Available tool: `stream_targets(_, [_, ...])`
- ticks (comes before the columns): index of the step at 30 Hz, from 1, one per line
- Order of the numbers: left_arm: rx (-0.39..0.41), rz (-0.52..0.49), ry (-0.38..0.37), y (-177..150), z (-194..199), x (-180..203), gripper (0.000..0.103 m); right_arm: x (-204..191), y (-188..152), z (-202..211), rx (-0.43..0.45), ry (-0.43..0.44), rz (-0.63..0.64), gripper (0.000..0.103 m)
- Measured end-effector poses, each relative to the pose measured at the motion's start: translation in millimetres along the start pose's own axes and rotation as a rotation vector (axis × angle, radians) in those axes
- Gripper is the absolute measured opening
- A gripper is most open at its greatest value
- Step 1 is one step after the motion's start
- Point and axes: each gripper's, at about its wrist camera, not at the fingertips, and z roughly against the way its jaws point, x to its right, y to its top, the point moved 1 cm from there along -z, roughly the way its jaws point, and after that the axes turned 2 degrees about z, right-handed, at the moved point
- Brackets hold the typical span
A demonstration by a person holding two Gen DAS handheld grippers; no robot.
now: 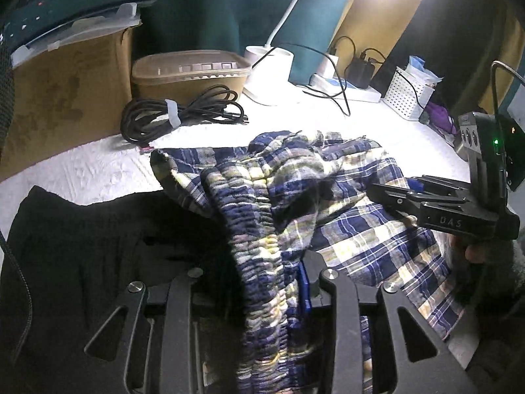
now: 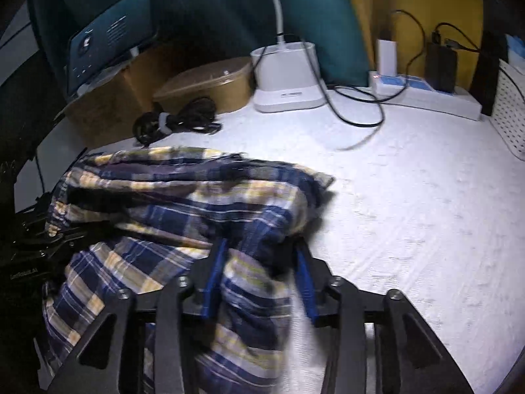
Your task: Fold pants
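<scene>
The plaid pants (image 1: 295, 197) lie bunched on the white bedspread (image 2: 410, 197), beside a black garment (image 1: 98, 229) on the near left. The left gripper (image 1: 262, 282) pinches their gathered elastic waistband (image 1: 256, 246). The right gripper (image 2: 259, 262) has its jaws spread, with plaid cloth between them.

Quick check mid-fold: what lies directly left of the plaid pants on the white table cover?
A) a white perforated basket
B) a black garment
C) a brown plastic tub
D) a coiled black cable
B: in the left wrist view a black garment lies against the left edge of the blue-and-yellow plaid pants.
</scene>
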Motion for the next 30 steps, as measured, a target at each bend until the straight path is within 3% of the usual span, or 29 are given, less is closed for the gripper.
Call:
stream_targets(4, [-0.002,0.000,0.010,-1,2,0,0.034,9,-3,6,0.004,-0.038,-0.015,0.056])
stream_targets(16, [-0.017,-0.007,0.054,4,12,3,0.037,40,-22,35,0.020,-0.207,-0.068,0.057])
stream_targets(23, [0.063,0.009,0.030,21,40,4,0.057,32,-4,50,0.113,-0.143,-0.048,0.057])
stream_targets(30, [0.009,-0.004,0.155,27,7,-14,0.059,19,0,12,0.035,-0.157,0.022,0.057])
